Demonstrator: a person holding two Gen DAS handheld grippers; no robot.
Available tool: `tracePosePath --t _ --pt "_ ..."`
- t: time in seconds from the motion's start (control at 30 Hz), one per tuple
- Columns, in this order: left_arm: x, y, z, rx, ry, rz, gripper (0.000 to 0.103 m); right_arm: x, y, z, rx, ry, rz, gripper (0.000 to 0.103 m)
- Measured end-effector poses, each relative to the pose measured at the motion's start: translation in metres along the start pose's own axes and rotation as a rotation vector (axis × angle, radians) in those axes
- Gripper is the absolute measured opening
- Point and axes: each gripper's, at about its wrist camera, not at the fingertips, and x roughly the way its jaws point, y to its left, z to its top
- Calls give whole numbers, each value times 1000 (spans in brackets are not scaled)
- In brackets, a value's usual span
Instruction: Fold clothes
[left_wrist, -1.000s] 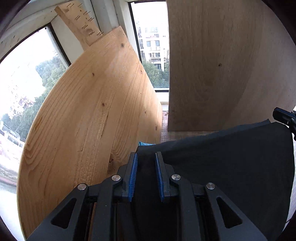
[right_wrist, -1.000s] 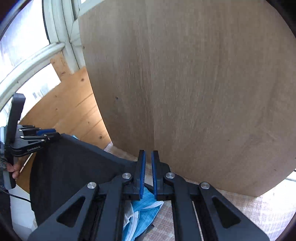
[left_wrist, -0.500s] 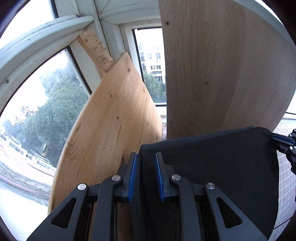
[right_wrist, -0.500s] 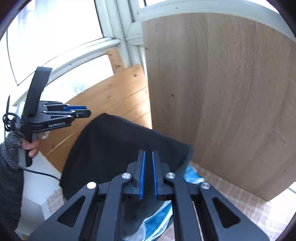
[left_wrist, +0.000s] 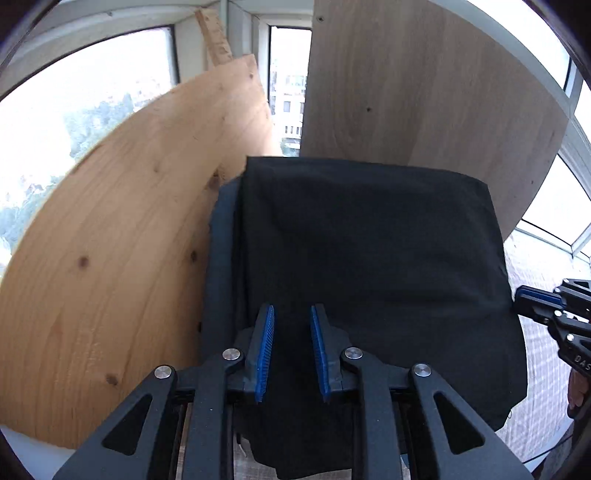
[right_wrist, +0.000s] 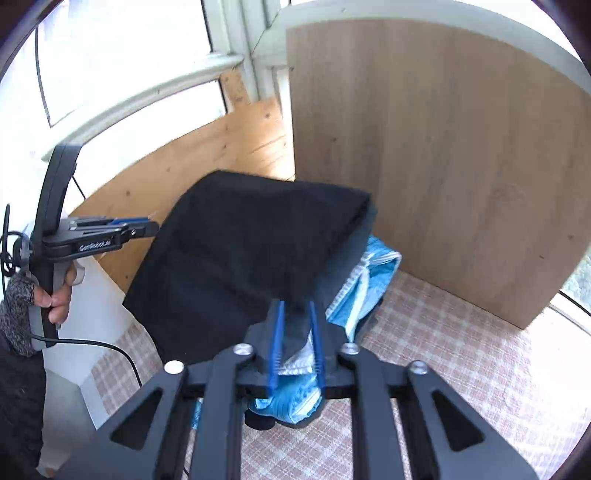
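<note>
Left gripper (left_wrist: 291, 350) and right gripper (right_wrist: 295, 347): jaws parted, black cloth (left_wrist: 369, 258) between 2 blue pads, unclamped.

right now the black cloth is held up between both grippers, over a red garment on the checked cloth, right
Not quite: the garment under the black cloth is blue and white, not red, as the right wrist view shows. The rest stands: the black cloth hangs between the left gripper and right gripper, above the checked cloth.
</note>
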Motion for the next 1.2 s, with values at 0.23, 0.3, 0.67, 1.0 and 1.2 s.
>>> tracePosePath --t 0.23,0.3,0.67,1.0,1.2 --pt "-90 -22 -68 -55 -174 -31 68 -70 -13 -77 196 -43 -208 76" --pt "-100 -39 -88 -42 -159 -44 70 -79 -19 -91 217 -17 -208 76" --pt "-134 -125 -165 -14 -84 20 73 -124 -20 -131 136 -23 -221 76" --pt "-142 -194 -205 -113 -37 98 76 -168 -61 -172 46 -6 -138 76" --pt "-163 -242 -233 -164 -47 154 78 -189 -90 -198 -13 -1 -102 77"
